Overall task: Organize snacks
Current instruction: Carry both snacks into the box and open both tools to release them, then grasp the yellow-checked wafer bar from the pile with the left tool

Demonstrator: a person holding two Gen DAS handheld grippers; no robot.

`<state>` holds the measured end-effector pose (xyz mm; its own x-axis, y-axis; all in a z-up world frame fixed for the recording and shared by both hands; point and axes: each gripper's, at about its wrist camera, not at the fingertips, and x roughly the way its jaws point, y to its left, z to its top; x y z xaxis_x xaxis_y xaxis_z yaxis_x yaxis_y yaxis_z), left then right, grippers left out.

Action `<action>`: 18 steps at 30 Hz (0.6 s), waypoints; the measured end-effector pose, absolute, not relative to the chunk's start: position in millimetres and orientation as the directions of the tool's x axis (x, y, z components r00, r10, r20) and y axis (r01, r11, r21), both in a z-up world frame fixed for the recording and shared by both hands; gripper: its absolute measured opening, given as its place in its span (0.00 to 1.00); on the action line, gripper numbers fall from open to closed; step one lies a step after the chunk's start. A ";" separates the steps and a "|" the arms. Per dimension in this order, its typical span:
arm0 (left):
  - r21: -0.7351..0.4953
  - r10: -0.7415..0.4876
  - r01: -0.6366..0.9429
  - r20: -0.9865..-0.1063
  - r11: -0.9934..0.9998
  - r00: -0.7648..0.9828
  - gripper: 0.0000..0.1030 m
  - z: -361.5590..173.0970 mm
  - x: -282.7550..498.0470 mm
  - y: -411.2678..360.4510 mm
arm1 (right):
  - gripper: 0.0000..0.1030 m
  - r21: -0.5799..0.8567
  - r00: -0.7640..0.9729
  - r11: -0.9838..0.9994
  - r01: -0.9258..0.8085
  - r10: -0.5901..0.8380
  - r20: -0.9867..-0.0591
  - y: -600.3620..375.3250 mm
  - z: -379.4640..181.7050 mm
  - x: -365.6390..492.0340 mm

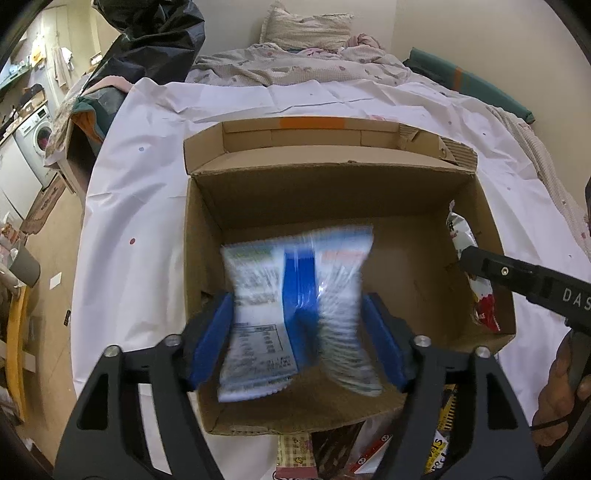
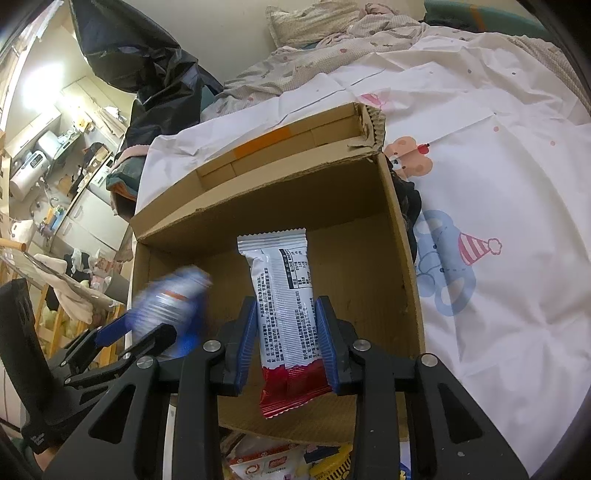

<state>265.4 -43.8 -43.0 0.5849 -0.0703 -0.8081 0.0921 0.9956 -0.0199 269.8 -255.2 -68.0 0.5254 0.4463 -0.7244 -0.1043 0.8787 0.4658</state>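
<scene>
An open cardboard box (image 1: 258, 206) sits on a bed with a white sheet; it also shows in the right wrist view (image 2: 369, 266). My left gripper (image 1: 299, 339) holds a blue-and-white snack packet (image 1: 295, 291) over the box; the packet is blurred and bulges between the blue pads. It shows at the left of the right wrist view (image 2: 166, 306). My right gripper (image 2: 288, 347) is shut on a white-and-red snack packet (image 2: 286, 306) over the box's right side. That packet shows in the left wrist view (image 1: 469, 269).
More snack packets (image 1: 369, 450) lie on the sheet in front of the box, also in the right wrist view (image 2: 273, 461). A rumpled duvet and pillow (image 1: 306, 33) lie beyond the box. A black bag (image 2: 147, 66) stands at the back left.
</scene>
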 end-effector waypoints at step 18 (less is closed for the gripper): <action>-0.082 -0.103 0.063 -0.772 0.995 0.627 0.88 -28.8 259.5 -28.3 | 0.76 0.516 0.558 0.850 -0.108 0.482 -0.675 -269.8 -53.7 267.1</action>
<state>259.5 -28.3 -28.8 0.6273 -0.1030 -0.7719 0.0628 0.9947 -0.0817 267.1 -269.8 -53.7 0.5585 0.4816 -0.6754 -0.1082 0.8495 0.5164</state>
